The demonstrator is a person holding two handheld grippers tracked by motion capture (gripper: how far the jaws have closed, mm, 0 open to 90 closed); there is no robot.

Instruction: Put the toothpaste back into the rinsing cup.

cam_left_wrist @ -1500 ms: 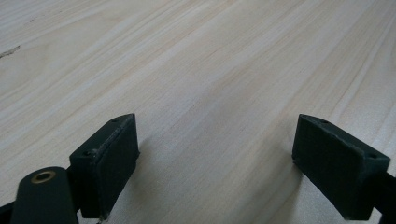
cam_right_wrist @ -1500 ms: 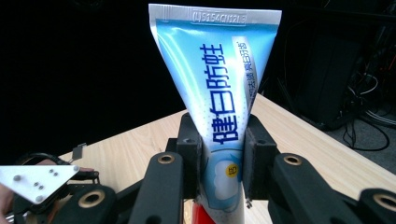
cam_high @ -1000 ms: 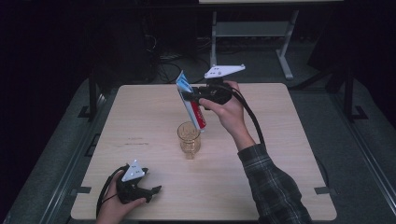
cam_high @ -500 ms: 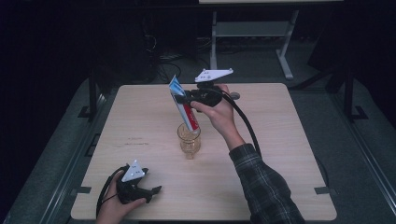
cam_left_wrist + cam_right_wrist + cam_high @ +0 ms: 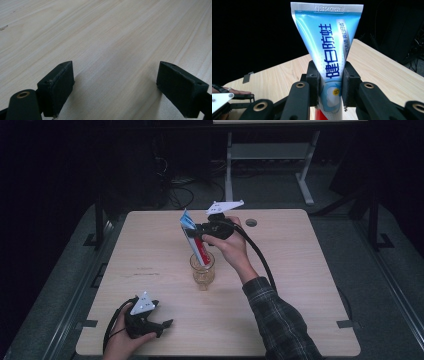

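High view first: we see the right gripper (image 5: 196, 233) at frame centre, above the middle of the table (image 5: 310, 285), clamped on a toothpaste tube (image 5: 192, 236). Tube tilts, blue crimped end up-left, red lower end at or just inside the mouth of a glass cup (image 5: 202, 271) standing right below it. We can't tell if tube touches the rim. Left gripper (image 5: 162, 325) sits low at lower left of frame, resting at the table's near edge, well apart from the cup.

Left gripper view: both jaws spread wide, bare wood grain between them, nothing held.

Right gripper view: we see the toothpaste tube (image 5: 329, 50) pinched between the two jaws, crimp at top of frame, blue print facing camera. Left gripper (image 5: 222, 100) shows at lower left edge.
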